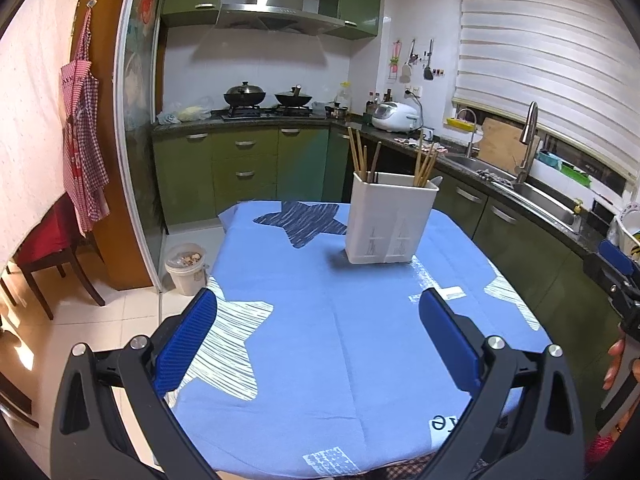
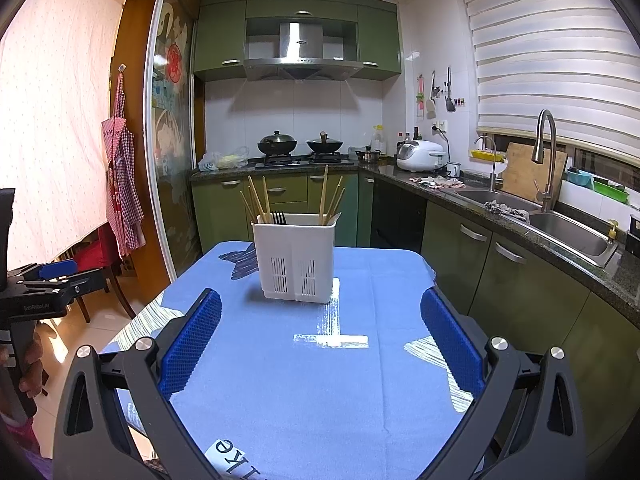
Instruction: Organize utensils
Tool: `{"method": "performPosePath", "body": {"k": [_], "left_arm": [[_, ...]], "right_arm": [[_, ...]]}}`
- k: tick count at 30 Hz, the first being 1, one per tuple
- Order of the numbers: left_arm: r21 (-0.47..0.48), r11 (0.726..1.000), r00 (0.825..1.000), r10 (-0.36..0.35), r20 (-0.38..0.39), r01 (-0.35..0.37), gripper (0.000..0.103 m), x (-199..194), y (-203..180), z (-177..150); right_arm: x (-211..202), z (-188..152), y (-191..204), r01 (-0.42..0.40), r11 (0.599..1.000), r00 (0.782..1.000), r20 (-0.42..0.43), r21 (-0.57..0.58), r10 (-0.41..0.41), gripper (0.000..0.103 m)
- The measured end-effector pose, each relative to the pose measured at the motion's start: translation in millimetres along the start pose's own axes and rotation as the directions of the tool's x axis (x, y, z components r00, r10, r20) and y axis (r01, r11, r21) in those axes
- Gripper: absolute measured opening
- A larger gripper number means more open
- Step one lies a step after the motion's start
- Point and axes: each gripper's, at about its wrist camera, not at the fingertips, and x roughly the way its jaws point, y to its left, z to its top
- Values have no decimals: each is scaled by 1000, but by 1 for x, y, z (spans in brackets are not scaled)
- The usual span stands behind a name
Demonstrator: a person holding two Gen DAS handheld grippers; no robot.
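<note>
A white utensil holder [image 1: 390, 220] is standing upright toward the far end of the desk [image 1: 340, 340], on a blue cloth with star prints. Wooden chopsticks [image 2: 256, 200] and a dark fork [image 2: 279, 218] are sticking up out of it. The left hand-held gripper [image 1: 320, 344] is hovering released over the near cloth, grasping nothing. The right hand-held gripper [image 2: 320, 344] is likewise spread wide, well apart from the holder.

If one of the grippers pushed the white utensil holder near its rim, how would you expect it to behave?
The white utensil holder looks like thin slotted plastic, so probably light. It stands tall, with chopsticks rising above its rim, so a high push may tip it. The blue tablecloth beneath might bunch rather than let it slide.
</note>
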Motion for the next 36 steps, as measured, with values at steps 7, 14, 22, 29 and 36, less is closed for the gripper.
{"method": "performPosePath", "body": {"k": [7,14,22,29,36], "left_arm": [[13,1000,1000,3,8,-3,96,0,-1,-1],[13,1000,1000,-5,-24,6,96,8,0,-2],[20,1000,998,-10,-60,12,96,24,-2,-2],[28,999,995,27,-98,-24,96,62,5,5],[15,998,980,64,-189,-63,96,153,24,15]], "right_arm": [[7,-4,-5,-5,1000,1000,-8,4,5,99],[9,-5,-9,-4,1000,1000,-14,11,4,99],[18,-5,-17,6,1000,999,-33,19,-5,99],[63,-8,-37,9,1000,994,-106,29,-6,99],[174,-15,-80,41,997,964,-264,59,-24,99]]}}
